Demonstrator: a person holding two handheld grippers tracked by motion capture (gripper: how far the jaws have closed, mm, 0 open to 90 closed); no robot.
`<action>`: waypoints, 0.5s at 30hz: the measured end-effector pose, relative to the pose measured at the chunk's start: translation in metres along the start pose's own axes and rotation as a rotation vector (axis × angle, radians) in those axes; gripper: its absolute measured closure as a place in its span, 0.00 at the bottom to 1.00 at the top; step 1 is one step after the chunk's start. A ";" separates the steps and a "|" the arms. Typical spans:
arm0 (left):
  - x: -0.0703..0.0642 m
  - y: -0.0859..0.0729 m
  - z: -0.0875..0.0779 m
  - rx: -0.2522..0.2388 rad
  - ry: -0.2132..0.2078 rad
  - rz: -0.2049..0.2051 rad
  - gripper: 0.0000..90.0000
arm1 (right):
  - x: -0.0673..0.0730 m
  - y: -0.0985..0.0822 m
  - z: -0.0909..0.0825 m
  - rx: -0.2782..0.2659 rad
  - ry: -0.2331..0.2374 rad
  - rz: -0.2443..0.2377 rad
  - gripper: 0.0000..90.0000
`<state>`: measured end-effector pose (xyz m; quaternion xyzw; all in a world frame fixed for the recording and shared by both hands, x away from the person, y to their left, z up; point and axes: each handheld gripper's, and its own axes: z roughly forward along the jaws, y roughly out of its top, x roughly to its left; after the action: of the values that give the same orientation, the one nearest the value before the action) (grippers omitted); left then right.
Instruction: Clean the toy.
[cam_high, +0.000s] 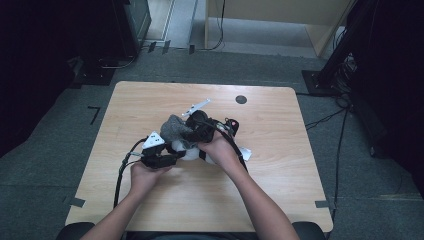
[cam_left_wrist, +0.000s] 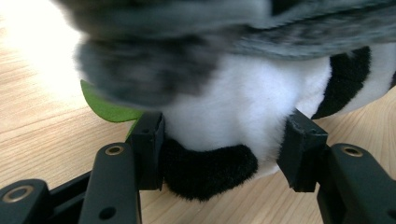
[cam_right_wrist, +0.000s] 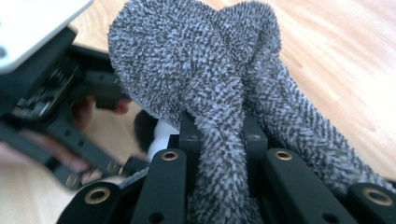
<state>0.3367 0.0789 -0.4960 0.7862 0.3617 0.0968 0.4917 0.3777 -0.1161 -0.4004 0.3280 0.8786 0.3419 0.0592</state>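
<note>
The left tongs (cam_left_wrist: 219, 144) squeeze the panda toy (cam_left_wrist: 243, 102) on the surface (cam_high: 150, 100). The right tongs (cam_right_wrist: 219, 135) pinch the grey sock (cam_right_wrist: 187, 60) above it. Next, I think, pull the sock over the panda.

Wooden table (cam_high: 150, 100), black round mark (cam_high: 241, 99) near the table's far edge (right of centre), grey carpet (cam_high: 50, 160) around the table, black stand (cam_high: 327, 75) beyond the table's far right corner

Overhead light is falling evenly on the worktop (cam_high: 150, 200); surrounding floor and corners are sitting dim, near black at 9 and 3 o'clock. Left gripper view: glare is blowing out at 10 o'clock, grey fabric (cam_left_wrist: 154, 65) is smearing out of focus. Right gripper view is holding sharp.
</note>
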 end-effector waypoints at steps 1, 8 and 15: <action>0.000 0.000 0.000 0.004 0.000 0.003 0.49 | -0.001 -0.002 -0.002 0.003 0.009 -0.005 0.86; 0.001 0.000 0.000 0.001 -0.005 -0.002 0.49 | 0.001 -0.017 -0.015 0.046 0.043 -0.030 0.87; 0.001 0.000 0.000 0.000 -0.009 -0.003 0.49 | 0.004 -0.035 -0.023 0.036 0.069 -0.067 0.87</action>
<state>0.3372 0.0798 -0.4959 0.7861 0.3606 0.0926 0.4934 0.3483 -0.1458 -0.4054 0.2876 0.8966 0.3351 0.0346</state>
